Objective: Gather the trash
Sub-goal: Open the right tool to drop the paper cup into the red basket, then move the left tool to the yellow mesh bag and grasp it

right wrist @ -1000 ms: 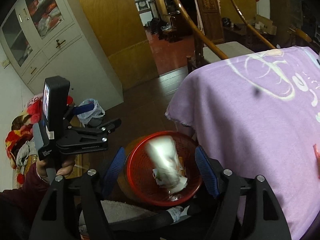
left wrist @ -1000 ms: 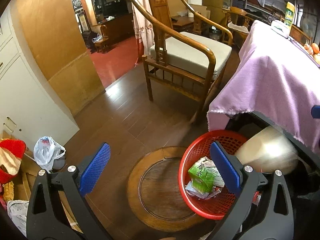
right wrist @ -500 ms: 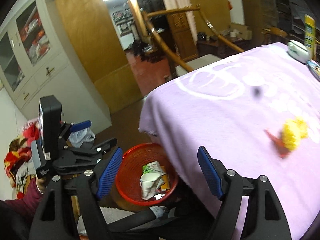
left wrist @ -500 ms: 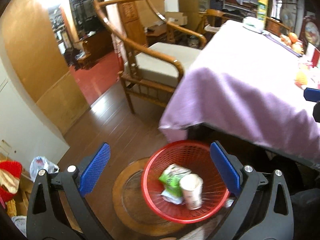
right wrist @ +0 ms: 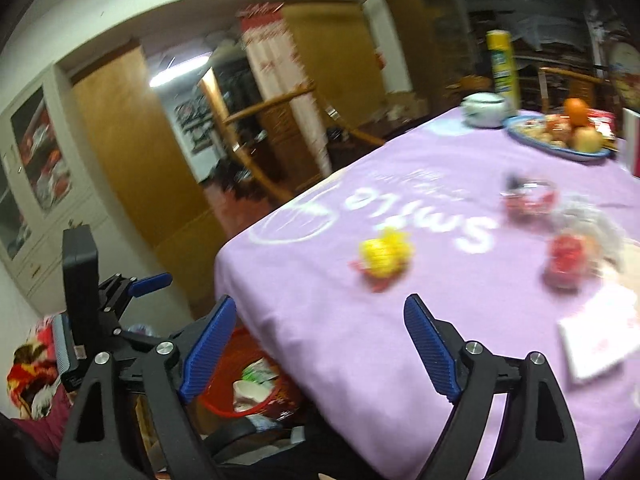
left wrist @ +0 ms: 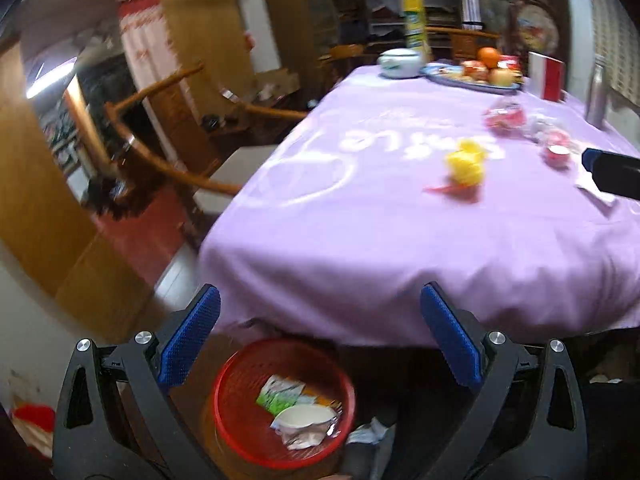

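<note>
Nearest the lens, left gripper (left wrist: 320, 334) spread wide, blue pads (left wrist: 190, 338) well apart, nothing pinched and nothing touched; same for right gripper (right wrist: 320, 346), blue pads (right wrist: 430, 346) far apart, empty, hovering over the near edge of the purple tablecloth (right wrist: 360, 320). Below the left gripper, on the floor under the table's overhang: red mesh basket (left wrist: 240, 408) with a white paper cup (left wrist: 304, 418) lying on its side, a green-and-white wrapper (left wrist: 280, 394) just behind it and crumpled clear wrap underneath. From the right wrist view, that basket (right wrist: 224, 404) partly hidden behind the left pad and the cloth's corner, with the left gripper's black body (right wrist: 86, 300) seen from the side, blue fingertip pointing right. Further onto the cloth, still on the table: a yellow crumpled wrapper on a red scrap (left wrist: 466, 168), also (right wrist: 384, 258); beyond it, blurred red-and-clear packets (right wrist: 566, 254) and (right wrist: 528, 196), and a white card or napkin (right wrist: 596, 338) near the right edge. White "Smile" lettering (right wrist: 420, 216) across the middle of the cloth. At the far end, a blue plate of fruit (left wrist: 476, 74) with an orange on top, a white lidded bowl (left wrist: 400, 62), a tall yellow canister (left wrist: 416, 20) behind it. Left of the table, a curved wooden chair (left wrist: 160, 152); past that, a doorway and a white cabinet (right wrist: 36, 184)
</note>
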The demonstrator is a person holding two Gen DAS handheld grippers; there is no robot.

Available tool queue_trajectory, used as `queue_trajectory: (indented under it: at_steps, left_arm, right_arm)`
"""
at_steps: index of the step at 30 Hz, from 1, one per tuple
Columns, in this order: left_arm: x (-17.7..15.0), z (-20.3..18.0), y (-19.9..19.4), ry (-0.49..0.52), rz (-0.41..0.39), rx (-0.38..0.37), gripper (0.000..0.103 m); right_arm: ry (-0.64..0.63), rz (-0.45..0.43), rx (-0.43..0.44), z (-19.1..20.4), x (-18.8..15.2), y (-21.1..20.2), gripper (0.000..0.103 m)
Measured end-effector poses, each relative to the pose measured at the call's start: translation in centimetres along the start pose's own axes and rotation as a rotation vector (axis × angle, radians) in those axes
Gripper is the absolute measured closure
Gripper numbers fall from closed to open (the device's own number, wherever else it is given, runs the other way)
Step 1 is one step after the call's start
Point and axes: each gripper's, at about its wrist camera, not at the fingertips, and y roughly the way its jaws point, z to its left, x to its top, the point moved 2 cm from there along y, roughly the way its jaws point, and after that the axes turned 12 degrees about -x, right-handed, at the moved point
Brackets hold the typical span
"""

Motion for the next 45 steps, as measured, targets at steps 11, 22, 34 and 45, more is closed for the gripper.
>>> queue_trajectory:
  at_steps: [11, 22, 34, 45]
  left_arm:
    - [4.1, -9.5, 4.3, 0.093, 0.011, -0.162, 0.007]
    - [8.7, -10.0, 11.8, 0.0, 0.103, -0.225, 0.007]
    - [9.3, -8.0, 16.3, -0.116, 0.2, -0.245, 0.007]
    - [9.2, -9.5, 16.4, -0.016, 0.225, -0.266, 0.007]
  right_arm:
    - [0.119, -0.082, -0.256, -12.3, -2.0, -4.1, 0.007]
    - [0.239, -0.001, -0.345, -20.4, -3.4, -1.5, 0.007]
    - [0.241, 0.123, -0.269, -19.9, -4.8, 0.9, 0.007]
    - [0.288, 0.186, -0.185, -20.8, -4.9, 1.8, 0.004]
